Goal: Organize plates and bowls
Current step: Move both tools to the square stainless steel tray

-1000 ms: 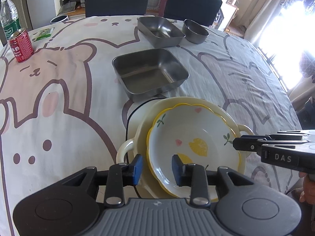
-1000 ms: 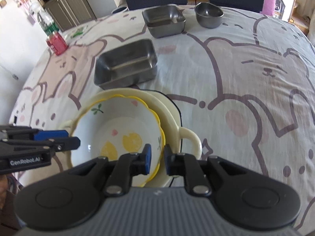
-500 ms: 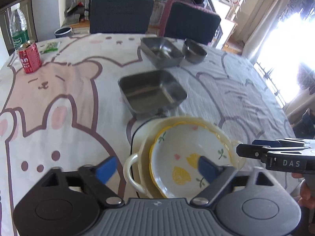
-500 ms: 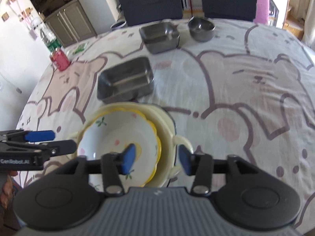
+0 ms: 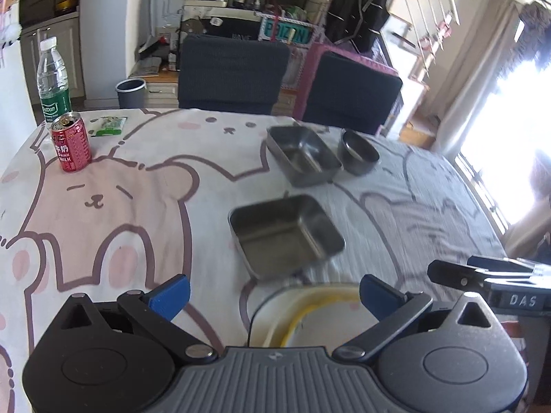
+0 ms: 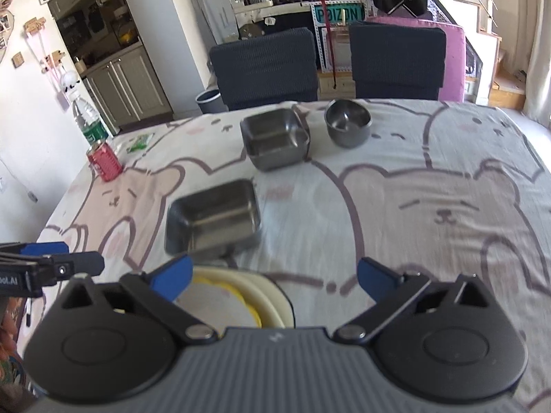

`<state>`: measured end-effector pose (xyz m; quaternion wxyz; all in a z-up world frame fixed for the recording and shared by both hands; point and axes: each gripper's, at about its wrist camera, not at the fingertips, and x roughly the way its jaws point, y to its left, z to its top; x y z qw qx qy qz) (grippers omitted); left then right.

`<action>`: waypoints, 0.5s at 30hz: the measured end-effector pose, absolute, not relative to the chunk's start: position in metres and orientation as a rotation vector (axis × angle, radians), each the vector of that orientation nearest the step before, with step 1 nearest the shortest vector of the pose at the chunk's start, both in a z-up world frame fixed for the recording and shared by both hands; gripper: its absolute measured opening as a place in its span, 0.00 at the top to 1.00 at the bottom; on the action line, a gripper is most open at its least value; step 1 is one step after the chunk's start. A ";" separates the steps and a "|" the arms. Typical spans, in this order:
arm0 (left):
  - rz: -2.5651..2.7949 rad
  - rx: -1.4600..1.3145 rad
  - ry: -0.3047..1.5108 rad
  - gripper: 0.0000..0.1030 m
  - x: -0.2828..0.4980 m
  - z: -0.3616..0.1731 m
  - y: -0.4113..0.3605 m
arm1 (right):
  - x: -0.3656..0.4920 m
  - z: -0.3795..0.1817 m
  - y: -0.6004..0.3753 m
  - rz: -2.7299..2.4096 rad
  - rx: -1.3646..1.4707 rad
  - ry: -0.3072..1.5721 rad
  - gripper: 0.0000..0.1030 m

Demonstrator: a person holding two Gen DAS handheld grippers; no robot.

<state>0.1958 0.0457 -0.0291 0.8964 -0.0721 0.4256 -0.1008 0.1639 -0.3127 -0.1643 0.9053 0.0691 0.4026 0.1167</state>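
A yellow-rimmed flowered bowl [image 5: 303, 313] [image 6: 213, 296] sits nested in a cream two-handled dish [image 5: 275, 309] [image 6: 267, 297] at the table's near edge, mostly hidden under the gripper bodies. My left gripper [image 5: 273, 292] hangs above it, jaws opening wide, pads touching nothing. My right gripper [image 6: 275, 277] is also above it, jaws opening, nothing pressed between them. Beyond lie a square steel tray [image 5: 286, 237] [image 6: 213, 216], a second steel tray [image 5: 303, 158] [image 6: 275, 141] and a round steel bowl [image 5: 358, 153] [image 6: 347, 125].
A red can [image 5: 71, 146], a water bottle [image 5: 53, 79] and a green packet [image 5: 110, 125] stand at the far left of the bear-print tablecloth [image 5: 120, 213]. Two dark chairs [image 5: 234, 75] stand behind the table, with a grey bin [image 5: 131, 93] on the floor.
Both grippers went from nearly shut at the yellow bowl's rim to wide open, letting it go. Both rose and tilted up, so the bowl and dish slid to the frames' bottom.
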 end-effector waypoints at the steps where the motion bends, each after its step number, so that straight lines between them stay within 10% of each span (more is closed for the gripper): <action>1: -0.195 -0.157 0.883 0.00 0.201 -0.029 0.045 | 0.169 -0.165 -0.312 0.234 0.142 0.820 0.00; 15: -0.090 -0.311 1.024 0.28 0.275 -0.069 0.054 | 0.247 -0.183 -0.291 0.228 0.144 0.851 0.13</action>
